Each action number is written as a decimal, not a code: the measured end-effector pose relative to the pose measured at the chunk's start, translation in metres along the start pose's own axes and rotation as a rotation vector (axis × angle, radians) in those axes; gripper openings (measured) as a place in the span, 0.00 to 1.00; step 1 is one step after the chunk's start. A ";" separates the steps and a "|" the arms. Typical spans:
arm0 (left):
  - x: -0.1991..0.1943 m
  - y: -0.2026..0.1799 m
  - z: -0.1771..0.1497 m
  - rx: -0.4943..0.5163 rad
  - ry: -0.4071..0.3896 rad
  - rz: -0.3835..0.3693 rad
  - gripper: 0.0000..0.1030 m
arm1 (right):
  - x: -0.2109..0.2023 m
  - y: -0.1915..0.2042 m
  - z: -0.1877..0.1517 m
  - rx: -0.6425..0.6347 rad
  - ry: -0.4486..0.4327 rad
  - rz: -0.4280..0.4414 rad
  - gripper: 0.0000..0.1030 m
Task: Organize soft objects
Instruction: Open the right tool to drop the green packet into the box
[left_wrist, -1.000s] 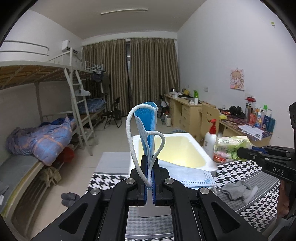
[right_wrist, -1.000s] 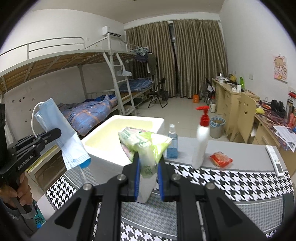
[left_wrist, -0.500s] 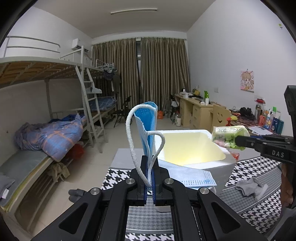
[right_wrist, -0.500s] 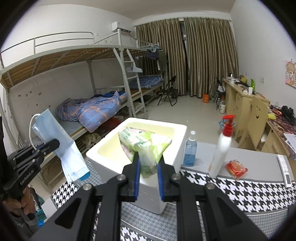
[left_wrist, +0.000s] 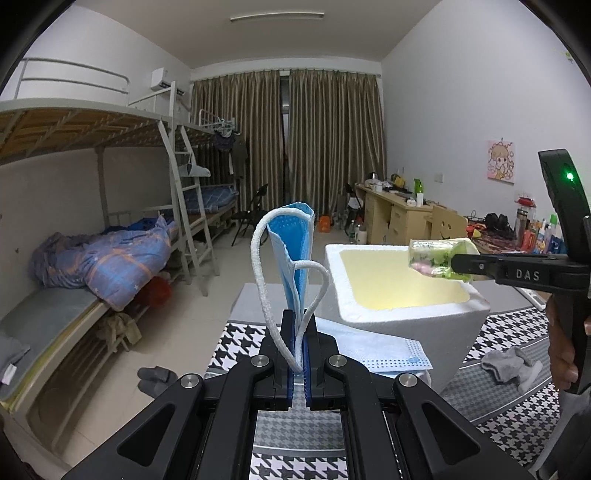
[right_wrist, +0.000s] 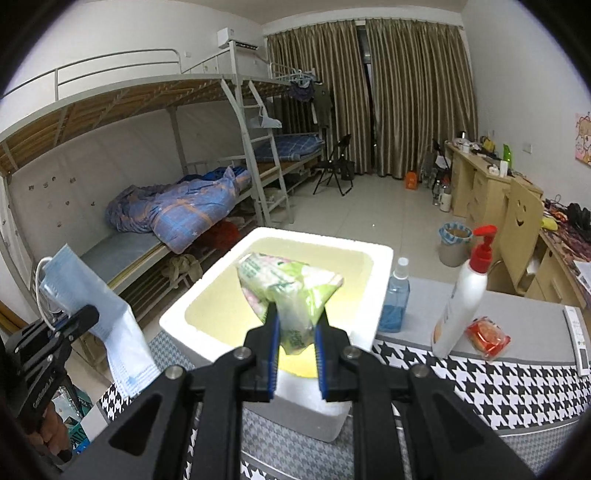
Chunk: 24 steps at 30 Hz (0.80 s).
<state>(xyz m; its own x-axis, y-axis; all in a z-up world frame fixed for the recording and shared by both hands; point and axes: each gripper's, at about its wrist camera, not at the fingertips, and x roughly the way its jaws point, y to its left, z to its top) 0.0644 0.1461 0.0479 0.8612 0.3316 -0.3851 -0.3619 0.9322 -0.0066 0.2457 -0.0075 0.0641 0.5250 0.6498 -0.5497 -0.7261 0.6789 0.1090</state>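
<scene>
My left gripper (left_wrist: 298, 325) is shut on a blue face mask (left_wrist: 291, 251) and holds it upright, left of the white foam box (left_wrist: 406, 314). In the right wrist view the same mask (right_wrist: 96, 314) hangs from the left gripper (right_wrist: 86, 314) at the left. My right gripper (right_wrist: 297, 317) is shut on a green tissue pack (right_wrist: 291, 291) and holds it over the open box (right_wrist: 380, 280). In the left wrist view the pack (left_wrist: 439, 254) hovers above the box's yellowish inside. A grey sock (left_wrist: 509, 365) lies on the houndstooth cloth.
A white pump bottle (right_wrist: 465, 295), a blue spray bottle (right_wrist: 395, 299) and a red packet (right_wrist: 487, 336) stand on the table (right_wrist: 535, 321) right of the box. A remote (right_wrist: 578, 343) lies at the far right. A bunk bed (right_wrist: 184, 206) lines the left wall.
My right gripper has carried the tissue pack forward and over the box opening. My left gripper has shifted left of the box, still holding the mask.
</scene>
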 end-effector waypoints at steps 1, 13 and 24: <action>0.001 0.000 0.000 0.000 0.003 0.001 0.03 | 0.001 0.001 0.000 -0.002 0.002 -0.003 0.20; -0.003 0.001 -0.001 -0.017 0.003 0.034 0.03 | 0.023 0.012 -0.002 -0.040 0.032 -0.044 0.76; -0.005 0.005 0.007 -0.040 -0.002 0.002 0.03 | 0.006 0.006 -0.005 -0.030 0.007 -0.010 0.76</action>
<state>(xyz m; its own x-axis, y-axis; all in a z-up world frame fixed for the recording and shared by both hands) 0.0608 0.1504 0.0563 0.8609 0.3341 -0.3838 -0.3778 0.9249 -0.0423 0.2424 -0.0015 0.0578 0.5293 0.6405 -0.5564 -0.7337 0.6749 0.0790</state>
